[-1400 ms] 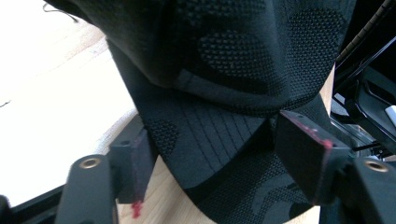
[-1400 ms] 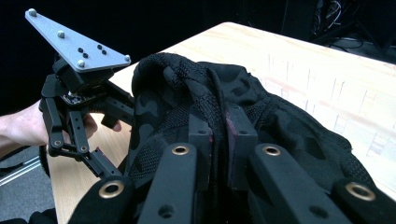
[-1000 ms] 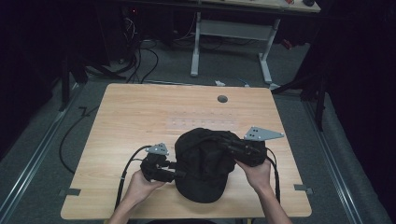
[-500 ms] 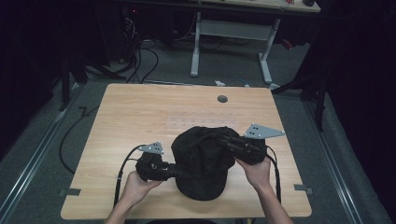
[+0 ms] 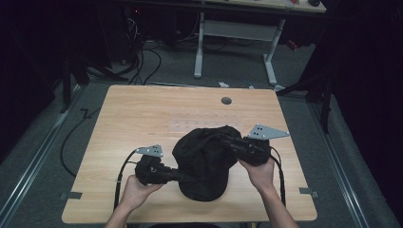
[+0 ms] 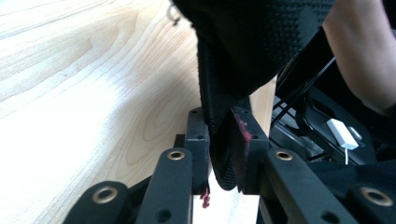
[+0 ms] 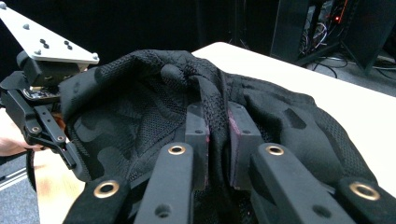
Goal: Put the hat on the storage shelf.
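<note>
We see the far half of the wooden table (image 5: 142,114) bare and open to a gripper, apart from a small round grommet (image 5: 226,100) near the far edge. The near middle is blocked by the bunched black cloth (image 5: 204,159), with the left gripper (image 5: 183,175) clamped on its near-left edge and the right gripper (image 5: 225,141) pinching a fold at its right. Bare strips of tabletop lie open beside both hands

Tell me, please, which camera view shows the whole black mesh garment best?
The high view: the black mesh garment lies bunched on the table, its full outline visible between the left gripper and right gripper. The left gripper view shows a pinched edge; the right gripper view shows a clamped fold.
</note>
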A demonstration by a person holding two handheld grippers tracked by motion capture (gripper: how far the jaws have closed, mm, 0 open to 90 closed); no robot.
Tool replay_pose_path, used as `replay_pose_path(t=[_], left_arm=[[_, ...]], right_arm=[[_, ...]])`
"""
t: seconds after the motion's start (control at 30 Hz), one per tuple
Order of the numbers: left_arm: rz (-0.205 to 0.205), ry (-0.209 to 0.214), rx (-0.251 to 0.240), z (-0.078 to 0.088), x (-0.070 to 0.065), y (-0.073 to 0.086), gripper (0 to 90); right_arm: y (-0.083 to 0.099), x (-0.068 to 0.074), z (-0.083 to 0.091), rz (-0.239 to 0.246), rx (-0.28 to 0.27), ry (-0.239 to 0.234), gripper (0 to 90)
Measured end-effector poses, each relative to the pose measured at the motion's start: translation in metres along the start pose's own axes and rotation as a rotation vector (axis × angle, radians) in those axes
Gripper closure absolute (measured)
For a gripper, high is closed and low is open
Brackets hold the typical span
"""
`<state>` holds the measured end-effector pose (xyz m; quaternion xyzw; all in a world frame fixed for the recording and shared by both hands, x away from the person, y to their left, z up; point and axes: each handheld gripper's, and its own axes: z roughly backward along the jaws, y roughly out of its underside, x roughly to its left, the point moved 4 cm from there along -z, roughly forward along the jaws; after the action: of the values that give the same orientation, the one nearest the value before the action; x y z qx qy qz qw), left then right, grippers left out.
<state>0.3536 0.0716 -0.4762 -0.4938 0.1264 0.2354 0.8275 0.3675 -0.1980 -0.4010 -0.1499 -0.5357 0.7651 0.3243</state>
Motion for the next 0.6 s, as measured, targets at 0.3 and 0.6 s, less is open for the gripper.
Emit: replay_pose_path(t=[0.3,0.6], left_arm=[[0.001,0.066,-0.03,0.0064,-0.0051,-0.0024,85.0],[-0.009,0.069,-0.049,0.0105,-0.0073,-0.0035,86.5]], right_arm=[[-0.0005,-0.0024,0.0,-0.014,-0.012,-0.003,77.9],[0.0023,-0.0056,-0.0012,-0.032,-0.016,0.007,69.5]])
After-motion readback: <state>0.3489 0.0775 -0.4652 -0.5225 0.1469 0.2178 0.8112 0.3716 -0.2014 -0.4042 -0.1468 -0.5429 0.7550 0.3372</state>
